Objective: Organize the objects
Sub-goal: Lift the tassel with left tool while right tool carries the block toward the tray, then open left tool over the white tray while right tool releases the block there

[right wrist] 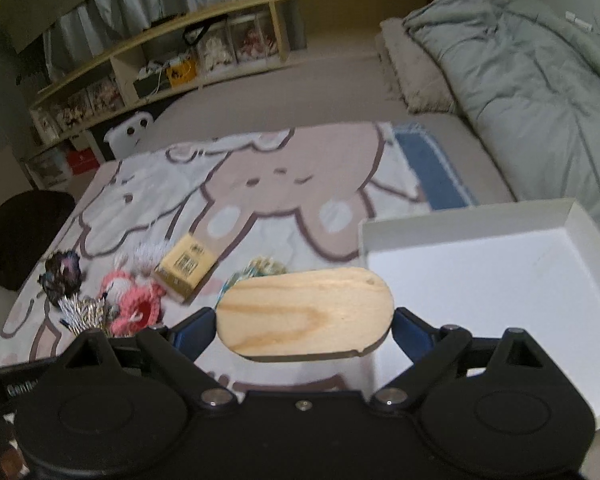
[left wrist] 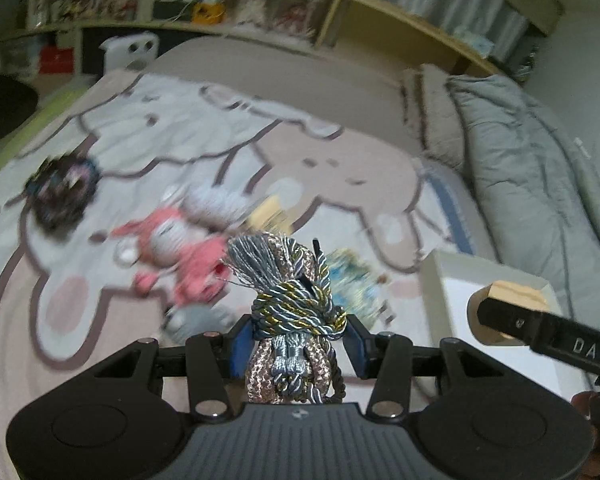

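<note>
Left wrist view: a bed spread with a cartoon bear blanket [left wrist: 172, 128], shelving [left wrist: 260, 4] along the far wall, a grey duvet [left wrist: 532, 168] bunched at the right.
Left gripper [left wrist: 298, 332]: closed on a bundle of twisted cord with tassels [left wrist: 292, 292], blue, gold and bronze strands standing up between the blue pads.
On the blanket: a pink knitted toy [left wrist: 180, 256], a dark pompom-like item [left wrist: 60, 188] further left and a small tan box [left wrist: 268, 212], all blurred; something blue-green [left wrist: 356, 280] lies just behind the cord, too blurred to name.
White box [left wrist: 488, 280]: open, at the right edge of the blanket, near the duvet.
Wooden piece from this side [left wrist: 496, 308]: seen end-on in front of the white box, held by the other gripper's black finger.

Right wrist view: the same bed from further right.
Right gripper [right wrist: 304, 330]: clamped on an oval wooden board [right wrist: 304, 314], held flat and level between the two blue pads, its right end just over the near-left corner of the white box [right wrist: 480, 280].
White box interior: bare white floor visible, low walls standing on all seen sides.
Left of the board: the tan box [right wrist: 186, 268] with printed markings, the pink knitted toy [right wrist: 132, 300], the dark pompom [right wrist: 62, 278] and a silvery tassel [right wrist: 82, 314], close together on the blanket [right wrist: 260, 176].
Beside the board: a blue-green item [right wrist: 256, 270] just behind its far edge.
</note>
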`<state>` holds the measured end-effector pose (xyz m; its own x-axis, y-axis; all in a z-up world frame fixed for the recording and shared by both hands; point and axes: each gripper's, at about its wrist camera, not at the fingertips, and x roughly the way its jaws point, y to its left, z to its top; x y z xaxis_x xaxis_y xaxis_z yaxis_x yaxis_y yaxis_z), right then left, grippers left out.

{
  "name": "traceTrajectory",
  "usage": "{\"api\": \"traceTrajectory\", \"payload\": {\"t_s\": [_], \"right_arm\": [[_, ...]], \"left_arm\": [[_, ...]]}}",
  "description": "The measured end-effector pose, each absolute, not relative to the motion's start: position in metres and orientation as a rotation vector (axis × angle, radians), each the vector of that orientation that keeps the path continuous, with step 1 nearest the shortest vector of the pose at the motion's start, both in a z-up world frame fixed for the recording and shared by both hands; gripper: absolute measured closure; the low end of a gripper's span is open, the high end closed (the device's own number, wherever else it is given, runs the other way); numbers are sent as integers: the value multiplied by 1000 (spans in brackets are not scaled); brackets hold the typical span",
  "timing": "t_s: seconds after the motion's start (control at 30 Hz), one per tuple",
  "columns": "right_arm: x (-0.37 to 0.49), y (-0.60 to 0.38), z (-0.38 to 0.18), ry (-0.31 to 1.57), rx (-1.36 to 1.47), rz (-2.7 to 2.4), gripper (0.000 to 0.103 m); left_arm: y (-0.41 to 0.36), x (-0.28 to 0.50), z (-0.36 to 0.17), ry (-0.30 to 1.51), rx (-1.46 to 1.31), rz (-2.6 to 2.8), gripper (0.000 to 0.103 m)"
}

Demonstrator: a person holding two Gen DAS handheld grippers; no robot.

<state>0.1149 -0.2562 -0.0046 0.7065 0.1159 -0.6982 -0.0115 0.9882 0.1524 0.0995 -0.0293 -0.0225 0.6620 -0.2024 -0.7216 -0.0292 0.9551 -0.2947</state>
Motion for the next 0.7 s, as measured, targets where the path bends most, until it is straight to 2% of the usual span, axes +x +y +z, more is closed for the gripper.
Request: {"api": "traceTrajectory", "payload": {"t_s": [0.4, 0.7], "right_arm": [[129, -338, 14, 725, 113, 15, 8], [157, -394, -1, 733, 105, -40, 8]], "left_arm": [[-116, 146, 0, 778, -290, -260, 54], [-190, 185, -21, 804, -314, -359, 54]]}}
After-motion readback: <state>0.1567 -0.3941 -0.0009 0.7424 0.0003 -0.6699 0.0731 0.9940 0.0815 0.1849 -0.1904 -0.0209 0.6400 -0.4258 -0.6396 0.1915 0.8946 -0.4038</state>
